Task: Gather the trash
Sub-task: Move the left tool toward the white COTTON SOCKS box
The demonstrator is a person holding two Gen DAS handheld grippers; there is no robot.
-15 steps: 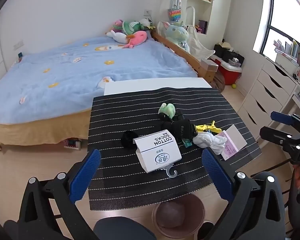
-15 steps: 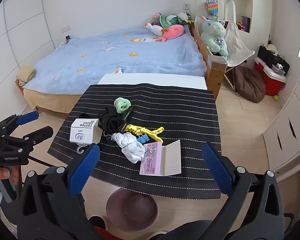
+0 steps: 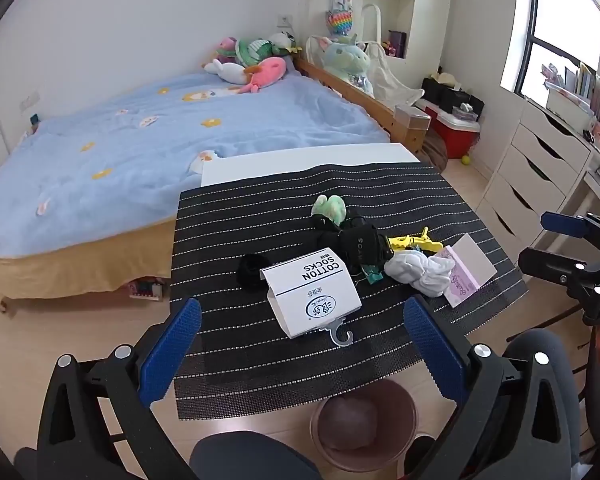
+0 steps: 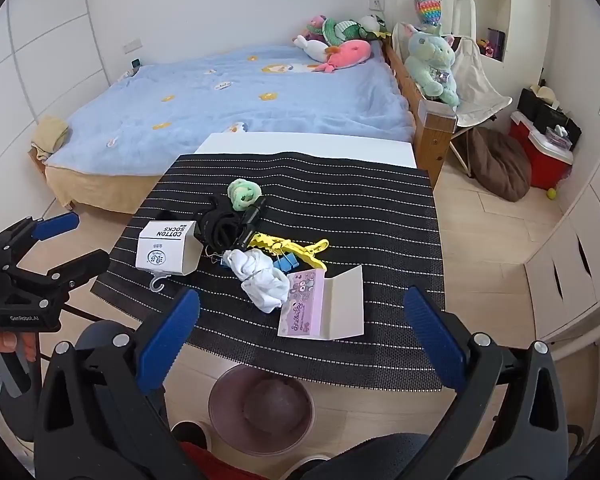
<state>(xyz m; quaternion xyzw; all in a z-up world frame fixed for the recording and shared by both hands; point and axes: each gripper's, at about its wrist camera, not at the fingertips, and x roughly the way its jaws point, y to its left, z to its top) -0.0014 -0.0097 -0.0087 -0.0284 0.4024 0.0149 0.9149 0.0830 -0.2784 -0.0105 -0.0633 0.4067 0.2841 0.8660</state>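
Note:
A white "COTTON SOCKS" card sleeve [image 3: 312, 292] [image 4: 167, 249] with a plastic hook lies on the black striped mat [image 3: 260, 216] [image 4: 360, 208]. A pink and white folded card [image 3: 466, 270] [image 4: 322, 308] lies at the mat's right front. Between them are white socks [image 3: 418, 270] [image 4: 262, 274], black socks [image 3: 358, 242] [image 4: 220, 228], a green sock [image 3: 330, 208] [image 4: 242, 194] and yellow clips [image 3: 414, 242] [image 4: 290, 246]. A brown bin [image 3: 362, 426] [image 4: 262, 408] stands on the floor below the mat's front edge. My left gripper [image 3: 302, 354] and right gripper [image 4: 300, 346] are open and empty, above the front edge.
A bed with a blue blanket [image 3: 140, 140] [image 4: 240, 96] lies behind the table. White drawers [image 3: 540, 168] [image 4: 580, 248] stand at the right. A red cooler [image 3: 456, 134] [image 4: 544, 156] and a brown beanbag [image 4: 498, 162] sit on the floor.

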